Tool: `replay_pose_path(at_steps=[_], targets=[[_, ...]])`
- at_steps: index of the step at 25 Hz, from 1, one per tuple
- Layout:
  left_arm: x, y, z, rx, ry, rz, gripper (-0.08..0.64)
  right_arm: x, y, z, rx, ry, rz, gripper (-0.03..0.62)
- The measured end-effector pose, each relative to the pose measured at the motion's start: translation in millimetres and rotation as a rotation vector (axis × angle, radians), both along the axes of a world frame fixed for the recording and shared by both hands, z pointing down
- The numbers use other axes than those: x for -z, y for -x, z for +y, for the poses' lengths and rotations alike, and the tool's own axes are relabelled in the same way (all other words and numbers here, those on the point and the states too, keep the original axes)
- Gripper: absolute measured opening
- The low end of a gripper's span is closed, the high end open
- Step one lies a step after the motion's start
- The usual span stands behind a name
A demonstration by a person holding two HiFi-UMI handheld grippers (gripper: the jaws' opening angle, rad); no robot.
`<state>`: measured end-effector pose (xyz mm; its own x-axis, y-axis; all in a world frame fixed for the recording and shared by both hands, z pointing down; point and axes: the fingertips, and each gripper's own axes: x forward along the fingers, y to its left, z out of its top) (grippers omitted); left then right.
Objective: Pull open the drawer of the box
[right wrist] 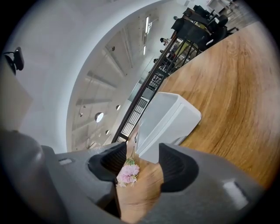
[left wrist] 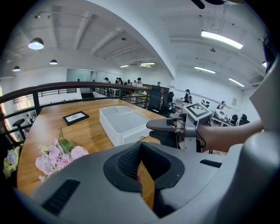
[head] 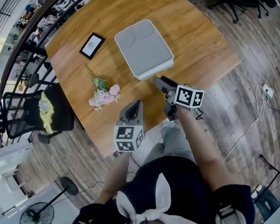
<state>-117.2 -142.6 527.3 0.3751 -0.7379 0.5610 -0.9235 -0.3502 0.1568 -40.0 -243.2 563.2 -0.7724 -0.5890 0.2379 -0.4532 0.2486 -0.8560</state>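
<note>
**Grey box, drawer not yet touched**

Wood-grain table [head: 199, 36] carries the grey box [head: 144, 47] near its middle, lid up and drawer in. The face turned toward the person shows what looks like a small pull recess at its lower edge.

The right gripper [head: 159, 79] hangs just short of that face with its jaws spread wide and nothing between the pads. The left gripper [head: 136, 105] sits further back over the table's near edge, its tips together on nothing.

The main risk, as I judge it, is the whole box sliding. It looks light and nothing pins it, so a pull on the drawer with no hold on the body would drag the box toward the table's near edge. The recess is also shallow, and a jaw that hooks only its lip could slip off.

Pink flowers [head: 105, 95] lie just beside the left gripper and could be brushed if it swings across to brace the box. A picture frame [head: 92, 46] rests well apart on the far side. Nothing stands between the right gripper and the drawer face.
</note>
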Motion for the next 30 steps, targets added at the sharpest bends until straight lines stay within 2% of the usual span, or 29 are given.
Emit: replay_pose_path(at_steps=[6, 12, 23, 30], targets=[[-12, 2, -2, 0.001, 0.016, 0.000, 0.017, -18, 4, -6, -0.004, 0.045, -0.036, 0.232], [-20, 6, -9, -0.005, 0.034, 0.001, 0.017, -35, 14, -20, 0.004, 0.094, -0.051, 0.270], [-25, 18, -16, -0.001, 0.046, 0.003, 0.017, -58, 19, -34, -0.010, 0.144, -0.094, 0.268], [-28, 22, -20, 0.016, 0.050, 0.007, 0.017, -63, 18, -40, -0.009, 0.156, -0.146, 0.241]])
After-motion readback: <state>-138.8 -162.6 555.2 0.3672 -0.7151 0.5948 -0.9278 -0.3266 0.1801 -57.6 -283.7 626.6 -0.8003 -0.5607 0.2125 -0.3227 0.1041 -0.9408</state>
